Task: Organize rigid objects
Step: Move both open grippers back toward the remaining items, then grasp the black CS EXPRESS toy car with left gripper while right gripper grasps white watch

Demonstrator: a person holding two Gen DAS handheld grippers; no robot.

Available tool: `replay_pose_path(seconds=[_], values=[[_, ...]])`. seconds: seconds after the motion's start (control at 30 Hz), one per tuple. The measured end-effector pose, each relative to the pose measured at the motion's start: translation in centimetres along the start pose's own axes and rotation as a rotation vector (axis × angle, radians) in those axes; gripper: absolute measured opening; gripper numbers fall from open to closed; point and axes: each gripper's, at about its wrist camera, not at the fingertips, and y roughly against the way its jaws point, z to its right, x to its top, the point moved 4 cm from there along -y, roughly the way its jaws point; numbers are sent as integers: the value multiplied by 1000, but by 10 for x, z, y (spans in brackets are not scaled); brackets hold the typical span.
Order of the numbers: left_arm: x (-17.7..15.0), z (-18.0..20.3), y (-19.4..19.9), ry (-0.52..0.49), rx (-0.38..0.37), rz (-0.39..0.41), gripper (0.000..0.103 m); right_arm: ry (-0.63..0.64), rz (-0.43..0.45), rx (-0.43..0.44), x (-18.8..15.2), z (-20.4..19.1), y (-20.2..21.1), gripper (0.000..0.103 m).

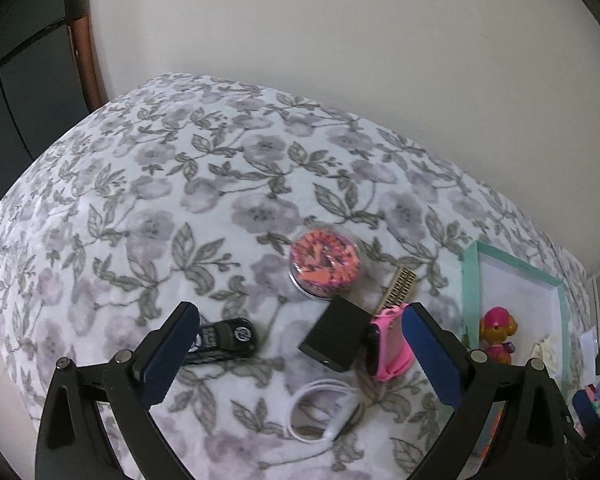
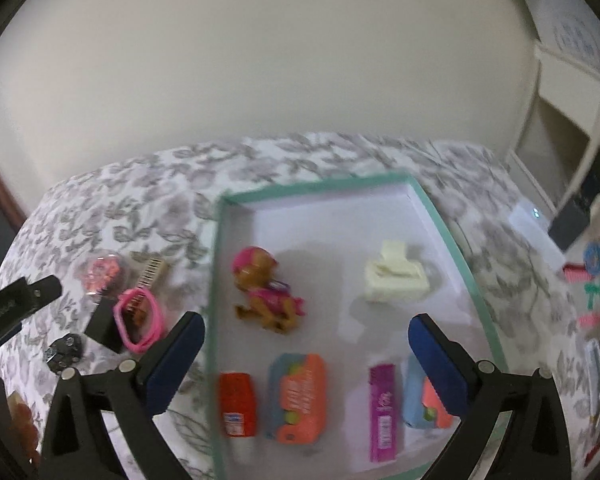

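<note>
A: What lies under the left hand-held gripper (image 1: 296, 344)?

B: Its blue-padded jaws stand wide apart with nothing between them, above the surface covered in a grey floral cloth (image 1: 148, 200). Between and just past the pads sit a black rectangular box (image 1: 336, 334) and, touching its right side, a pink plastic wristband (image 1: 392, 344). A black oblong fob with white lettering (image 1: 224, 340) lies beside the left pad, and a white looped cord (image 1: 320, 410) lies nearer the camera.

A: Further back?

B: A round clear case of orange and pink bits (image 1: 325, 262), and just right of it a small tan comb-like piece (image 1: 400, 286).

A: And the right hand-held gripper (image 2: 306, 360)?

B: Also spread open and empty, over the shallow white tray with a mint-green rim (image 2: 440, 216). Inside are a pink-and-brown puppy figurine (image 2: 266, 294) lying on its side, a cream plastic hair claw (image 2: 394, 278), a red small carton (image 2: 238, 404), an orange-and-blue packet (image 2: 298, 398), a magenta wrapped bar (image 2: 384, 412) and a light-blue packet (image 2: 418, 396) partly behind the right pad.

A: Any blur?

B: Yes, the right view is soft, so labels are unreadable.
</note>
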Motion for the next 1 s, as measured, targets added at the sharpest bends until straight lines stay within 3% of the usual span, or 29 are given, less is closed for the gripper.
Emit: replay_pose_path(seconds=[0.3,0.4,0.53,0.7,1.0], values=[[16,-32,7,59,-17,-4,101,144,58,136,22,-71,24,103],[20,-48,7,102,-26,-25,101,185,65,146,28,-93,27,103],[22,-71,3,168,-26,-53,101,218,16,172,29,-116,22,103],[18,-100,-6,230,28,-71,101,239,-42,200,24,-139,4,103],[0,-127,-38,299,62,-172,101,350,-159,199,-15,-172,-34,103]])
